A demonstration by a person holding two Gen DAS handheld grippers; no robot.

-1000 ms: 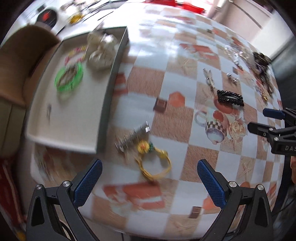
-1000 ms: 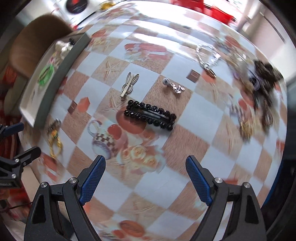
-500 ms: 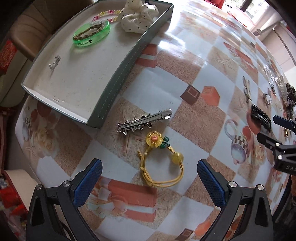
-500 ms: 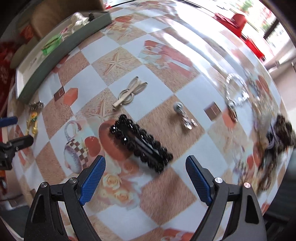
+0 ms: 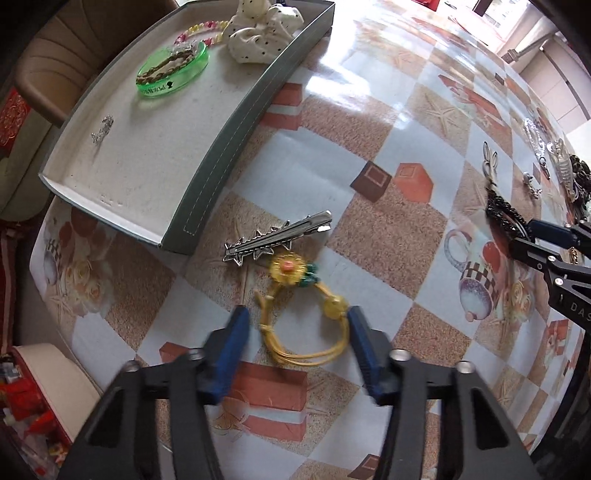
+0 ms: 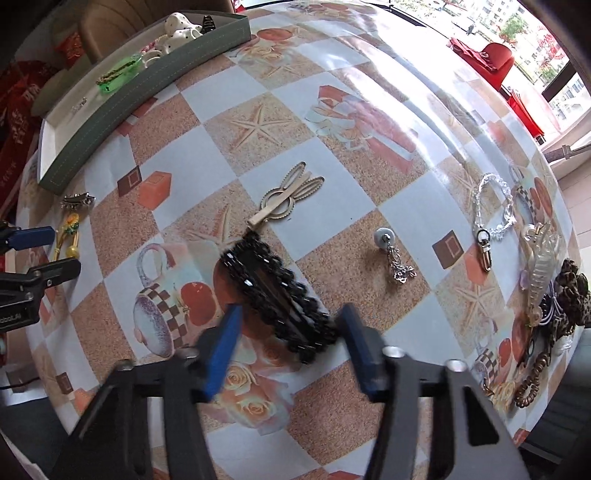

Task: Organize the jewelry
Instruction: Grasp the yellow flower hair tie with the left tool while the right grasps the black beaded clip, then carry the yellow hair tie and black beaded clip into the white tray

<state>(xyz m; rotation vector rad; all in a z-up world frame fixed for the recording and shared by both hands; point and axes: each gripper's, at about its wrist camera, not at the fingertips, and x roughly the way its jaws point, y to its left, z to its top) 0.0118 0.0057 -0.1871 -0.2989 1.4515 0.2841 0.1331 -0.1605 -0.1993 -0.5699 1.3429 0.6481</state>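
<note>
My left gripper (image 5: 297,325) is open, its blue fingers on either side of a yellow hair tie with a sunflower (image 5: 308,314) lying on the table. A silver star clip (image 5: 277,236) lies just beyond it. My right gripper (image 6: 290,325) is open, its fingers straddling the near end of a black beaded hair clip (image 6: 275,295). The grey tray (image 5: 221,147) at the left holds a green bangle (image 5: 171,72), a white dotted scrunchie (image 5: 264,27), a bead bracelet and a small silver piece (image 5: 101,127).
A rabbit-shaped clip (image 6: 288,195), a silver pendant (image 6: 393,254), a clear bead bracelet (image 6: 493,210), a clear claw clip (image 6: 541,258) and a leopard scrunchie (image 6: 567,295) lie on the checked tablecloth. A chair (image 5: 74,48) stands behind the tray.
Both grippers have lowered and narrowed their jaws. The left now straddles the yellow hair tie, the right the black beaded clip.
</note>
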